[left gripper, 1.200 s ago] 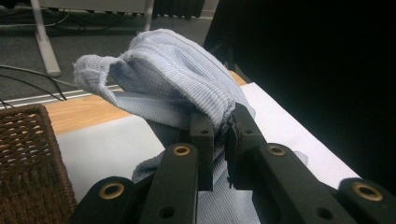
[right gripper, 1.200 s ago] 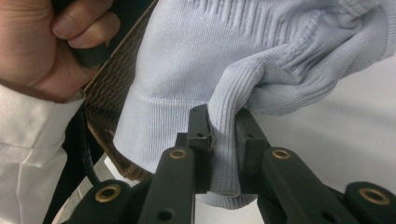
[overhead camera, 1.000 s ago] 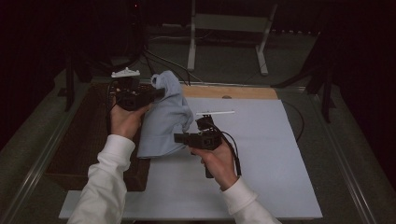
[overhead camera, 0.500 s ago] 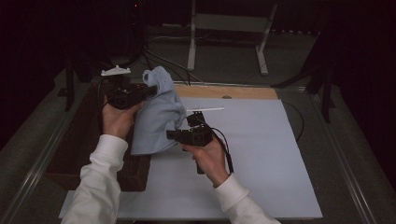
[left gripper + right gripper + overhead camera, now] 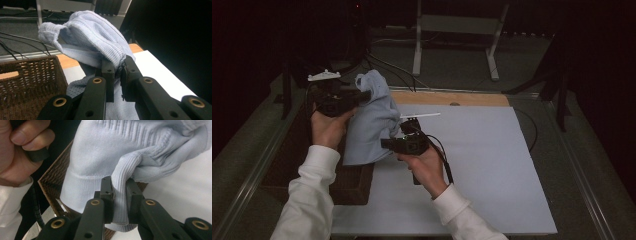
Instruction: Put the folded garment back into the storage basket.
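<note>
Desk (image 5: 492, 165) with white mat, centre of frame; wicker basket (image 5: 297, 165) at lower left. A pale blue knitted garment (image 5: 372, 122) hangs between both grippers at upper left, above the basket's edge. Left gripper (image 5: 362, 95) and right gripper (image 5: 384, 144): jaws clamped on fabric folds. Step, as judged: lifting it out; next, spreading it over the mat.

The garment (image 5: 371, 120) hangs between both grippers, above the basket's (image 5: 354, 182) right edge, left of the board (image 5: 492, 165)

The white board (image 5: 492, 165) lies open to the right (wicker basket (image 5: 352, 182) blocks the left).
</note>
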Available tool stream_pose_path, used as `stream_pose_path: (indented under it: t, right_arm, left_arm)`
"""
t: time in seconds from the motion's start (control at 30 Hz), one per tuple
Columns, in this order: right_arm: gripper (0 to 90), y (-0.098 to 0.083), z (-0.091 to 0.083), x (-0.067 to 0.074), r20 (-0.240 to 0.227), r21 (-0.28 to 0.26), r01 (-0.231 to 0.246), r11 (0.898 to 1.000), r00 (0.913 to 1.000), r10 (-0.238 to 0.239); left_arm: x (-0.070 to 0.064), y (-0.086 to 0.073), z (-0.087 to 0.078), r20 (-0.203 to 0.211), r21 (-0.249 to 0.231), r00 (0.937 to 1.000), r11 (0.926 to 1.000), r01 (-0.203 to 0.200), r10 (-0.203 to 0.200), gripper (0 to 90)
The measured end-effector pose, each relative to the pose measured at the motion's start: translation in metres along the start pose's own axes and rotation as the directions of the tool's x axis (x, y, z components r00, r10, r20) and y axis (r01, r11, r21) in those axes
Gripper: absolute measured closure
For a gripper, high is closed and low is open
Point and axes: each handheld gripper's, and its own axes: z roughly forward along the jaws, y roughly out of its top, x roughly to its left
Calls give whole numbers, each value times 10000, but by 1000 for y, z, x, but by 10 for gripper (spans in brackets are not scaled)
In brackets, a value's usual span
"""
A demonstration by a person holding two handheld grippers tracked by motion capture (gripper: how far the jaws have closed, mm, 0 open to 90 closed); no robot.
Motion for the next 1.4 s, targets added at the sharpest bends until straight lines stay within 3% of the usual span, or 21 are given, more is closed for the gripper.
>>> stream_pose_path:
  t: [1.4]
  right_arm:
    - [805, 6, 41, 28, 220, 200, 397, 9990, 9990, -401]
  left_arm:
    - [38, -6, -20, -128, -90, 9999, 9999, 44, -46, 831]
